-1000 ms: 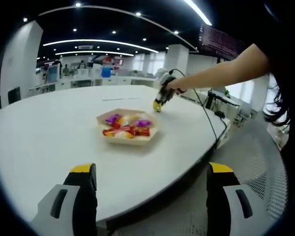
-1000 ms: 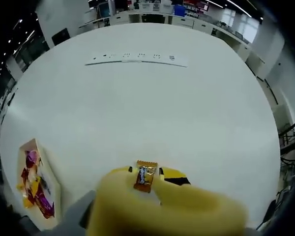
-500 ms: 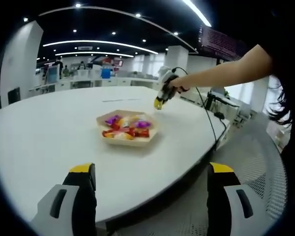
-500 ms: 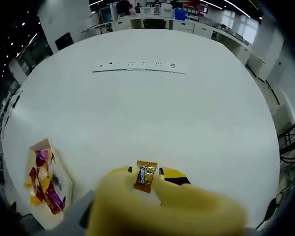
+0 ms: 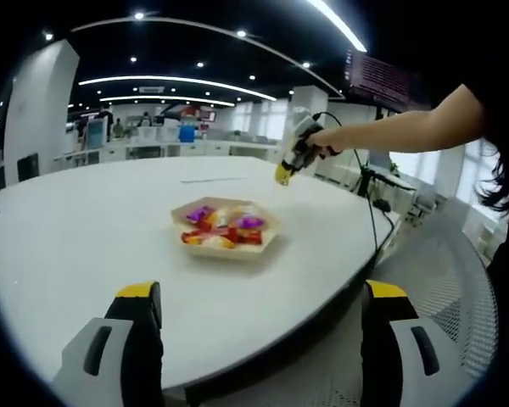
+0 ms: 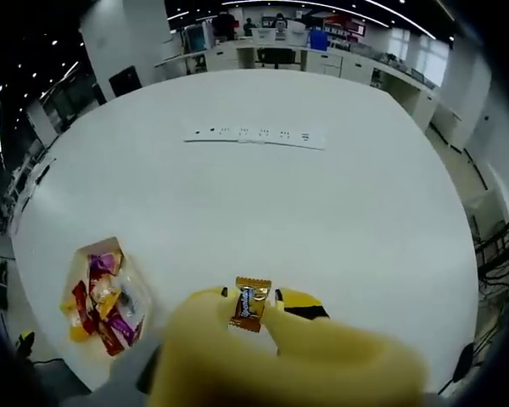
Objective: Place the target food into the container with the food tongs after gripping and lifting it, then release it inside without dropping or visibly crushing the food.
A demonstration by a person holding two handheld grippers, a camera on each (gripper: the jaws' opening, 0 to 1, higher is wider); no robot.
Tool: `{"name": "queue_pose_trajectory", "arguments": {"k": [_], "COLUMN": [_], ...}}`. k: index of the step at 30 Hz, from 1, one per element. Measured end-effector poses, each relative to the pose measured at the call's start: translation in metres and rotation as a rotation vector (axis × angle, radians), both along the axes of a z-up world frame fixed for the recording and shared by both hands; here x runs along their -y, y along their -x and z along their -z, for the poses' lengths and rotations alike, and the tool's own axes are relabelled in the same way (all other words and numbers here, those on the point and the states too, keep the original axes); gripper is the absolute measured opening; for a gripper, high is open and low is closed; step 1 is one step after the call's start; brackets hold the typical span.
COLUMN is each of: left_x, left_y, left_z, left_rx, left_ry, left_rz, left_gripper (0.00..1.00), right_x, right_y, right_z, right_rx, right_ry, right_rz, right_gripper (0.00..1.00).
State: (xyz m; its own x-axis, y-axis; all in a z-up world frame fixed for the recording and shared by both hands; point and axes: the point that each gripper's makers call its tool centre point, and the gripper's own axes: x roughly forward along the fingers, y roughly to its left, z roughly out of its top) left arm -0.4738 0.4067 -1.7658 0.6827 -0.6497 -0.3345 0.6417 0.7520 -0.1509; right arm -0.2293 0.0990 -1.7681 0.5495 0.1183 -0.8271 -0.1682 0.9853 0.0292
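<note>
Right fingers pinch a crinkly orange-wrapped candy – left fingers spread apart

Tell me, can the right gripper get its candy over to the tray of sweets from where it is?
Probably yes. The right gripper holds a wrapped candy up above the white table, and nothing stands between it and the tray of sweets. The left gripper waits open, well back from the tray.

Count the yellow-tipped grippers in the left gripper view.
2. The left gripper rises from the bottom edge, jaws apart over the table rim. The right gripper, held in a hand, hangs beyond the tray.
</note>
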Motion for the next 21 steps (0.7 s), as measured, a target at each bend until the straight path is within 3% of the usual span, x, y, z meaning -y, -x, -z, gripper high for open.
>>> {"name": "queue_pose_trajectory", "arguments": {"k": [6, 21], "left_x": [-0.001, -0.002], "left_y": [0.001, -0.001], "left_z": [-0.003, -0.005], "left_rx": [0.016, 0.029], "left_ry": [0.016, 0.024], "left_rz": [-0.011, -0.021], "left_gripper": [0.95, 0.93], "right_x": [-0.013, -0.057], "right_y": [0.006, 0.009], "right_z": [-0.012, -0.025], "right_rx": [0.042, 0.077], "right_ry": [0.014, 0.024], "right_rz": [-0.047, -0.131], "right_gripper": [0.21, 0.21]}}
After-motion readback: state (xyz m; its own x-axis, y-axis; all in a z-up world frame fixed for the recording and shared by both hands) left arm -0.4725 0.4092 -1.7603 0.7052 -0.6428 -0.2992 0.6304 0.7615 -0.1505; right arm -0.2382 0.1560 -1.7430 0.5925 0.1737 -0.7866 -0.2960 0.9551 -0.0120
